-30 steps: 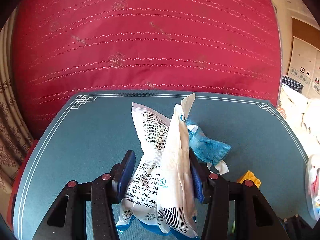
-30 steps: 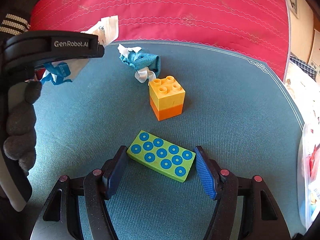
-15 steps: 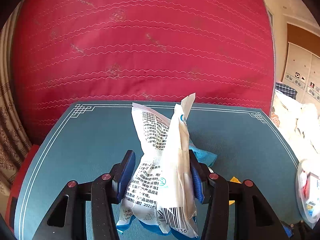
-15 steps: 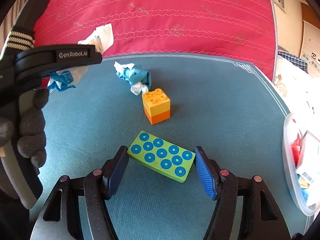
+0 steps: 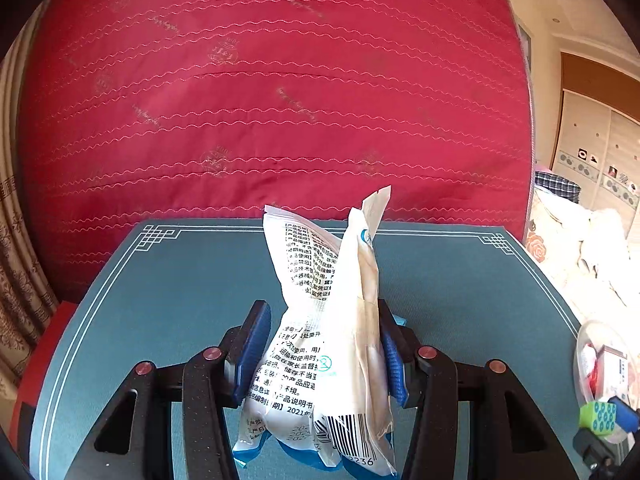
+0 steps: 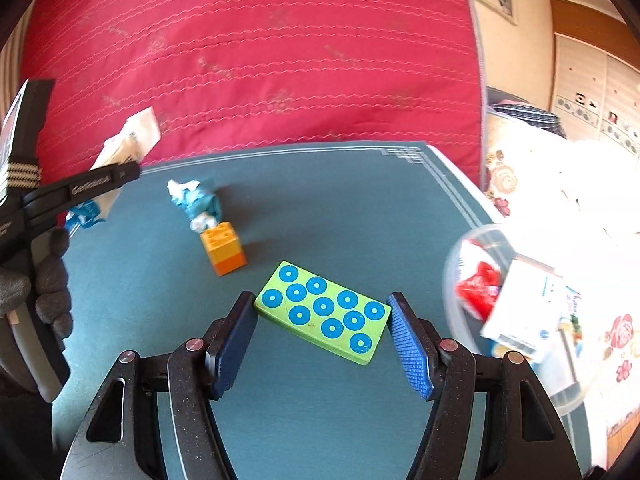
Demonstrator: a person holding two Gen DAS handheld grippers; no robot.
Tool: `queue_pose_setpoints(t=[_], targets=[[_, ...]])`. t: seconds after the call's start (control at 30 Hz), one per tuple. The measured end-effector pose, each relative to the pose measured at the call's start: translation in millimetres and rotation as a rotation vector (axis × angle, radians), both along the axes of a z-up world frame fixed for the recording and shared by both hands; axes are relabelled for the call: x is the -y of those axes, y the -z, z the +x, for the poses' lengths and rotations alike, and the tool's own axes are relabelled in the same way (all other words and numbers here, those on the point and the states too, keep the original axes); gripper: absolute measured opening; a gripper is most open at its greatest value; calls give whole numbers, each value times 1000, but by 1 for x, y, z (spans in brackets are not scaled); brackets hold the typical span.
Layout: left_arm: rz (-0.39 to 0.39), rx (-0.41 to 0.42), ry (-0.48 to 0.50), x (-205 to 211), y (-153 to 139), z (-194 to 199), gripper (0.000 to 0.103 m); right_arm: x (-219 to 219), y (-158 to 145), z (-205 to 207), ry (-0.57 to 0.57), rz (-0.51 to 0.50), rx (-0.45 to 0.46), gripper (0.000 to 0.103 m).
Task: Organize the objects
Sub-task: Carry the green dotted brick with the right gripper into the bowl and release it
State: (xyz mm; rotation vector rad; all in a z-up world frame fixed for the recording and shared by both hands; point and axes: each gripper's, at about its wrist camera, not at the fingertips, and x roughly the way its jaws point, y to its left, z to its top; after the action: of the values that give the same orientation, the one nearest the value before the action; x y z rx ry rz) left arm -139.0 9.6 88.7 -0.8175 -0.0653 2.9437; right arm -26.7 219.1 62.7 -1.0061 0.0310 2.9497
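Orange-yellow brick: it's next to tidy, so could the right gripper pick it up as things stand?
Probably not: the right gripper has its fingers shut on the green block, so the orange-yellow brick needs freed fingers first.

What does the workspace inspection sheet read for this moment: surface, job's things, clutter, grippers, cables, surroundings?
Surface: teal mat with white border lines.
Job's things: white printed packet; green block with blue dots; yellow-orange brick on the mat; clear container at the right edge, holding packets.
Clutter: crumpled blue-white wrapper behind the brick.
Grippers: left gripper clamps the packet; right gripper clamps the green block.
Cables: nothing seen.
Surroundings: red quilted bedspread, curtain, wardrobe.
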Motion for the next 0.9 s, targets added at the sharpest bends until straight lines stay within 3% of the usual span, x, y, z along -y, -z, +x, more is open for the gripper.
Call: queue_pose_setpoints(t=[0.57,0.9], targets=[[-28,-39,85,-30,-9,20,54,-126,-21,16,342,-23,-39,67],[-37,-32,156,-51,-7,29,54,-184,-28,23,441,-50,-22,67]])
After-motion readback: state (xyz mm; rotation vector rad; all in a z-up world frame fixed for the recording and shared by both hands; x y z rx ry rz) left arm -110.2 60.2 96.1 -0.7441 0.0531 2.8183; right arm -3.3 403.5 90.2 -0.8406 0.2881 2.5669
